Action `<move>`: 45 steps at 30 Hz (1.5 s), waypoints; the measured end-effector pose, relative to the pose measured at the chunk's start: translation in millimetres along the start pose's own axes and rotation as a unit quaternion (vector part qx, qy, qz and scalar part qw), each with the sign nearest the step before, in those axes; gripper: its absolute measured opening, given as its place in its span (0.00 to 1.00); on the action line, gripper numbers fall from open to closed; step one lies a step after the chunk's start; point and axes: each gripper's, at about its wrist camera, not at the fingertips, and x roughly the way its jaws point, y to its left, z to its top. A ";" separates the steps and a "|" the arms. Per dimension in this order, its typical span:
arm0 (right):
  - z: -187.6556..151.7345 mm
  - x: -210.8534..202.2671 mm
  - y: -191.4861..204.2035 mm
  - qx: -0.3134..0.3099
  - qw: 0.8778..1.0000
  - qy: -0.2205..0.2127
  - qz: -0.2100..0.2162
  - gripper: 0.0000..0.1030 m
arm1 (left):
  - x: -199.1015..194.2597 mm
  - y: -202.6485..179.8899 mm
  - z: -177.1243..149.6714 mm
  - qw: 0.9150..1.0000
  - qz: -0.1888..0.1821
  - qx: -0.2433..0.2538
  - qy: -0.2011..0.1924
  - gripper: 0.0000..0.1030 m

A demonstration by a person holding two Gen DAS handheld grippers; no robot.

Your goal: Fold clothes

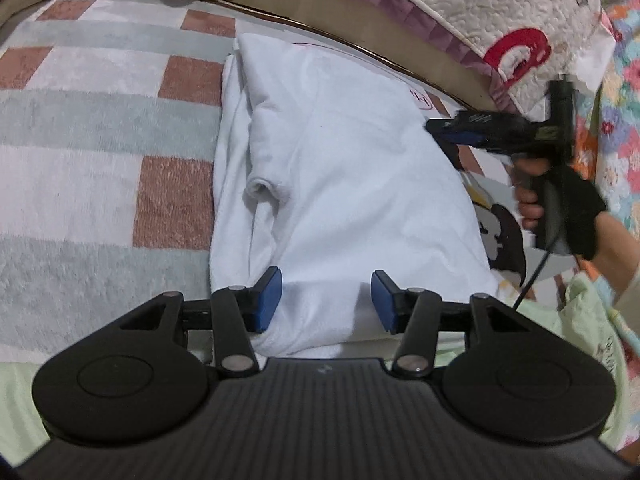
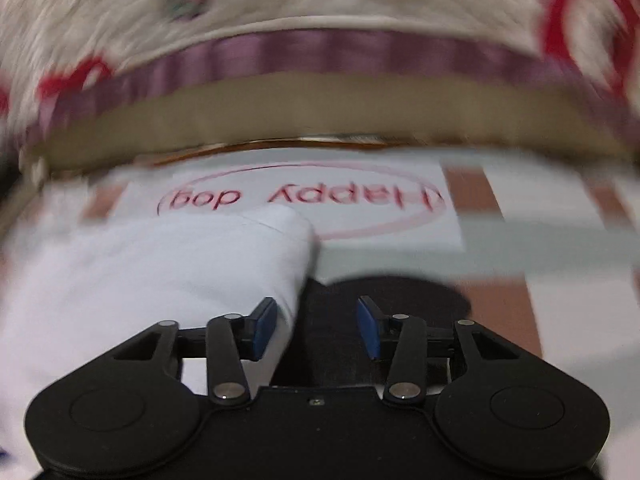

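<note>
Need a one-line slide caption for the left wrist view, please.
Open left gripper over the near edge of a partly folded white T-shirt on a checked blanket; right gripper at its far side.

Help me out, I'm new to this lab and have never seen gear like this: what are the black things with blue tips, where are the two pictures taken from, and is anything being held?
Each picture comes from a camera mounted on a hand-held gripper, looking forward along its two blue-padded fingers. A person holds one gripper in each hand.

The left gripper is open, its pads on either side of the near edge of a partly folded white T-shirt, not clamped on it. The shirt lies on a checked blanket on a bed. The same view shows the gloved right hand holding its tool.

The right gripper is also open and holds nothing. Its blurred view shows the shirt's red "Happy dog" print.
</note>
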 end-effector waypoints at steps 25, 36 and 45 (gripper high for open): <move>-140.2 -72.9 14.7 0.126 0.966 0.119 0.192 0.68 | -18.5 46.5 -12.5 0.967 -0.072 -0.245 0.008 0.51; -80.5 -113.5 69.1 -0.006 0.969 0.014 0.246 0.18 | -47.4 -50.3 1.2 0.996 -0.016 0.043 -0.082 0.61; -66.2 -112.3 71.4 0.048 0.963 0.031 0.264 0.18 | -8.9 -85.6 -15.0 0.966 0.117 0.209 -0.094 0.75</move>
